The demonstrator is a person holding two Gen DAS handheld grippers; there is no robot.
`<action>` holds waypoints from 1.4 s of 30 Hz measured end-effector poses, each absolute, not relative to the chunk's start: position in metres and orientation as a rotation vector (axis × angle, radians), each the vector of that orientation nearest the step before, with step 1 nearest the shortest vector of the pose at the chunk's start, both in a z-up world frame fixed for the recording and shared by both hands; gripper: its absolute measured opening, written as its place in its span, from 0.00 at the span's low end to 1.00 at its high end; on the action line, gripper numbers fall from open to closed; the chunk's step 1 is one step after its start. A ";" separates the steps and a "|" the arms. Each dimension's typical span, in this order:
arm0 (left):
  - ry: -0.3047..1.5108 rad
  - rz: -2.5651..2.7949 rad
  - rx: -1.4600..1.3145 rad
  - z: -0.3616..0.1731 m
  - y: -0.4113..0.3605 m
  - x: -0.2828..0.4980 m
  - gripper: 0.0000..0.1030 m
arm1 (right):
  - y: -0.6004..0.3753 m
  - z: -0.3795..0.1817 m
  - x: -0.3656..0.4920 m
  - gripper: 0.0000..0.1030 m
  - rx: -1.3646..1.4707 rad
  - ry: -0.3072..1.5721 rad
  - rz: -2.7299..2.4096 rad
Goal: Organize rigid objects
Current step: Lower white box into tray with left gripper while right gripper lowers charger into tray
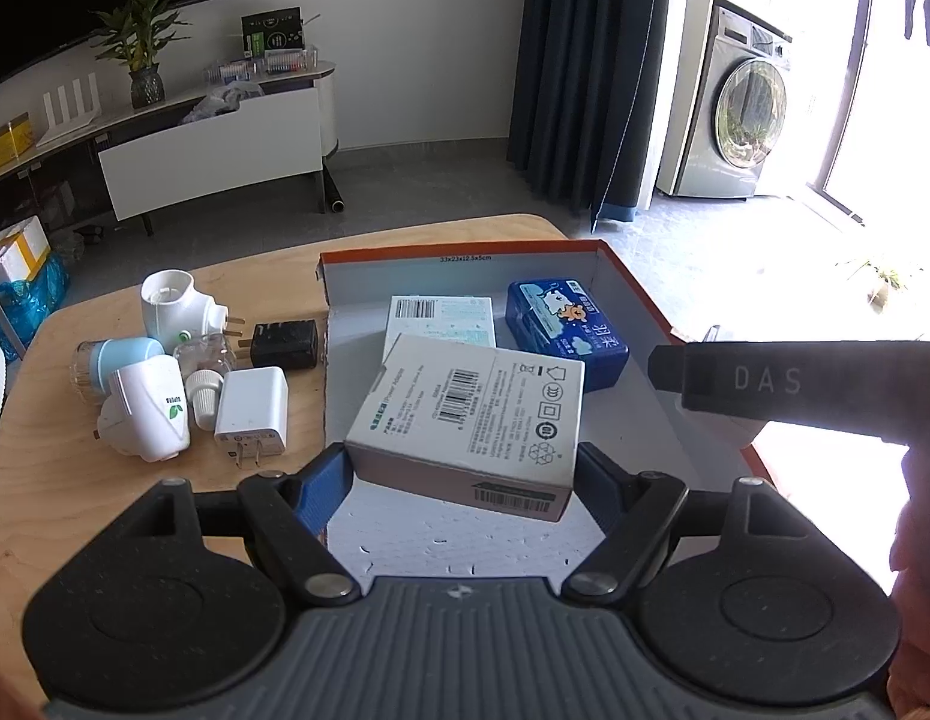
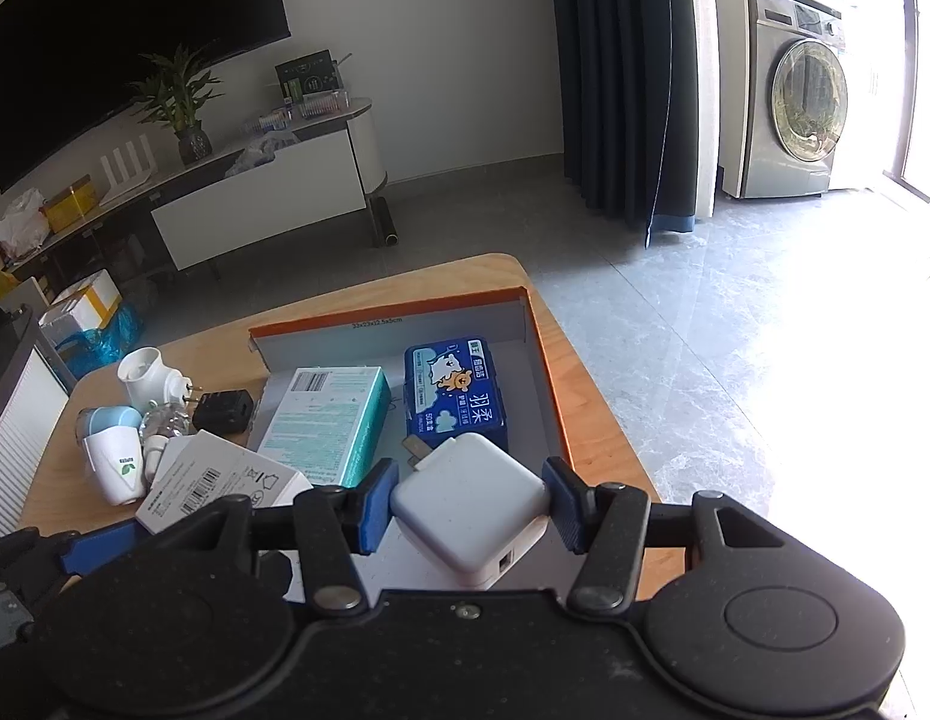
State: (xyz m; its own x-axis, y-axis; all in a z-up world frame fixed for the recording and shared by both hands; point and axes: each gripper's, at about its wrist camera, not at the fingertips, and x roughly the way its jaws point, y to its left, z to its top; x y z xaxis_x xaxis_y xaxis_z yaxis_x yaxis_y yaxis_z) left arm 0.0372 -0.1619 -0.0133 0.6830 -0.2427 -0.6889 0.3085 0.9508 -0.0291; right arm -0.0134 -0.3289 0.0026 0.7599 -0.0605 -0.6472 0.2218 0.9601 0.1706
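1. On the left of the wooden table (image 1: 63,468) sits a loose cluster of small plug-in devices: a white plug-in vaporizer (image 1: 171,306), a blue-capped bottle (image 1: 114,363), a second white vaporizer with a green leaf mark (image 1: 147,414), a black adapter (image 1: 285,343) and a white charger (image 1: 251,411). All look light, hard plastic and smooth (likely slippery on rounded sides); the charger's flat faces seem the safest place to grip, clear of its metal prongs.

2. The left gripper (image 1: 462,471) is clamped on a white cardboard box (image 1: 471,420), its fingers (image 1: 324,489) pressing the two short sides. The box hangs tilted over the near end of the tray. It is probably light and stiff, though thin card may dent under a hard squeeze.

3. The shallow orange-rimmed tray (image 1: 633,282) already holds a teal-sided box (image 2: 327,420) and a blue tissue pack (image 2: 456,399), side by side toward the far wall. Bare floor remains at the near end.

4. The right gripper (image 2: 468,501) grasps a white power brick (image 2: 471,510) by two opposite flat faces, prongs pointing away, above the tray's near right part. It looks dense for its size.

5. The tray's right rim lies close to the table edge, so room there is tight.
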 end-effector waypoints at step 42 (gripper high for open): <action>0.844 -0.357 0.115 -0.042 -0.183 0.049 0.79 | -0.338 -0.021 0.021 0.63 0.240 0.752 -0.138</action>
State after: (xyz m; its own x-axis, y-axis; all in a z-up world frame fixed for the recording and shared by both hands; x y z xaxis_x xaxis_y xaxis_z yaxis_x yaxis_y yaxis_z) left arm 0.0487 -0.1830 -0.0416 0.6090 -0.2627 -0.7484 0.3534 0.9346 -0.0405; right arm 0.0215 -0.3382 -0.0212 0.7228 -0.0378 -0.6900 0.2092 0.9636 0.1662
